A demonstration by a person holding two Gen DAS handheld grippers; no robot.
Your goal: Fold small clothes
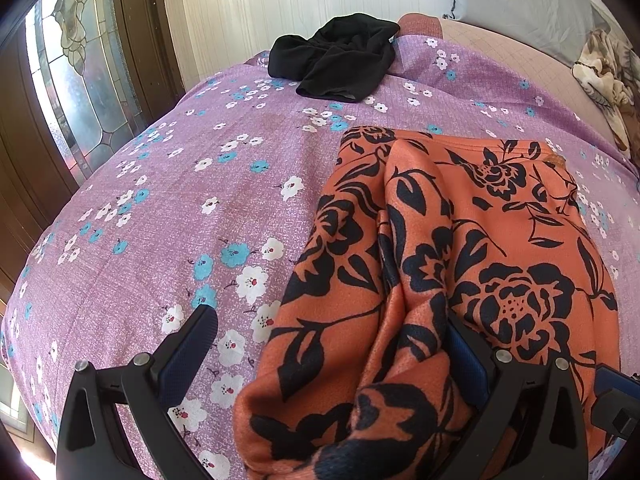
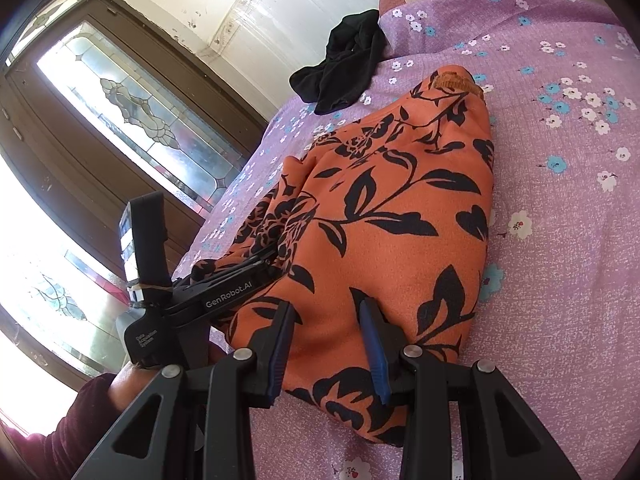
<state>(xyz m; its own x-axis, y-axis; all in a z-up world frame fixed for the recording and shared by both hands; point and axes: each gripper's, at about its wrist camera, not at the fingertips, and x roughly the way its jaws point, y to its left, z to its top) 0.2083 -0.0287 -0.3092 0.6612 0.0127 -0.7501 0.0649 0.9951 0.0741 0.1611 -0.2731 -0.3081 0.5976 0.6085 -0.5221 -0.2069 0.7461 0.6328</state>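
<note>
Orange floral garment point(image 1: 460, 240) lies bunched on the bed's purple floral sheet point(image 1: 160, 208), both claws at its near edge: left claw point(image 1: 332, 356) gapes around a fold, right claw point(image 2: 328, 344) half-closed, apparently pinching cloth, ready for folding.

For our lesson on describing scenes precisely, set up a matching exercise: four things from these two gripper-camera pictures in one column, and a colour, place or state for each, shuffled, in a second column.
Things
1. orange garment
2. black garment
3. bedspread
4. left hand-held gripper

Descriptions
A. purple, with small white and blue flowers
B. crumpled near the bed's far edge
C. black flower print, lying in the foreground
D. fingers wide apart, one on bare spread, one against fabric

Pairs: 1-C, 2-B, 3-A, 4-D
</note>
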